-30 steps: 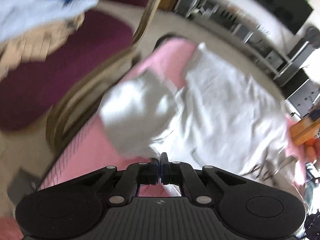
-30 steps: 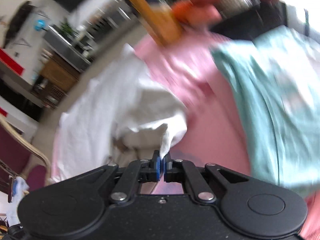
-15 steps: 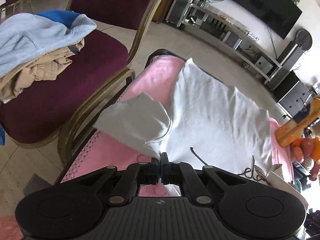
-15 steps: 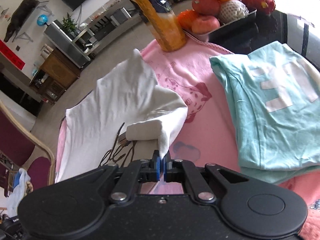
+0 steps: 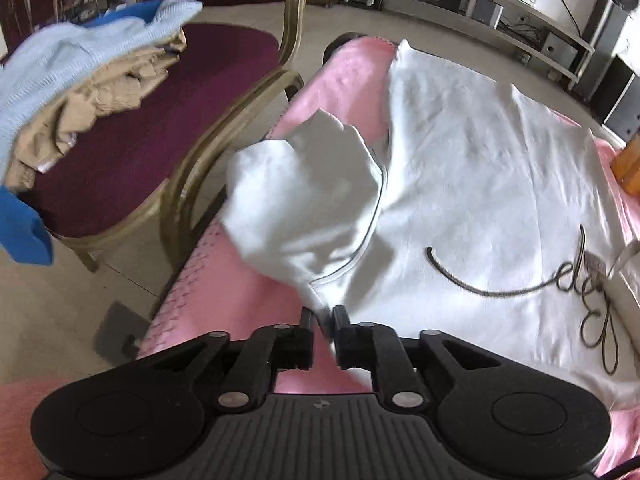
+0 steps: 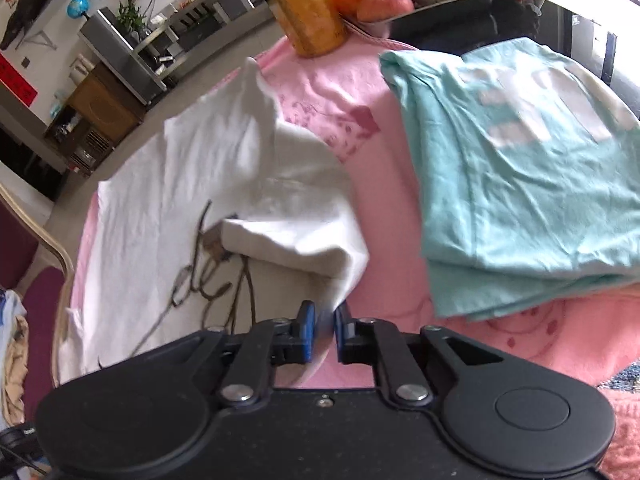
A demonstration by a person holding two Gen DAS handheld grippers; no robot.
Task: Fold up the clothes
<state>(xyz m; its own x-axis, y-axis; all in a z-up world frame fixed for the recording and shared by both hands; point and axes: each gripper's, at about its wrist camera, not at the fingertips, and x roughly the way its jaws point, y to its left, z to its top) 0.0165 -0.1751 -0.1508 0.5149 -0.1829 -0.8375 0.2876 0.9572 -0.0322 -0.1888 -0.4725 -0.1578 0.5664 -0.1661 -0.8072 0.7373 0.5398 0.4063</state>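
Observation:
A white T-shirt (image 5: 480,184) with dark script lettering lies flat on a pink cloth (image 5: 240,304). Its left sleeve (image 5: 304,200) is folded up and hangs toward my left gripper (image 5: 323,320), whose jaws stand a little apart with the sleeve edge still between them. In the right wrist view the same shirt (image 6: 160,200) shows its right sleeve (image 6: 304,224) folded inward; my right gripper (image 6: 325,320) has its jaws slightly apart with the cloth edge slipping between them.
A maroon chair (image 5: 168,120) with a pile of beige and blue clothes (image 5: 80,72) stands left of the table. A folded teal T-shirt (image 6: 520,160) lies on the right. An orange bottle (image 6: 312,12) and a fruit tray (image 6: 432,4) stand at the far edge.
Both grippers were shut on the sleeve edges; now both pairs of jaws have parted a little and the cloth is loosening. The sleeves have sunk toward the shirt.

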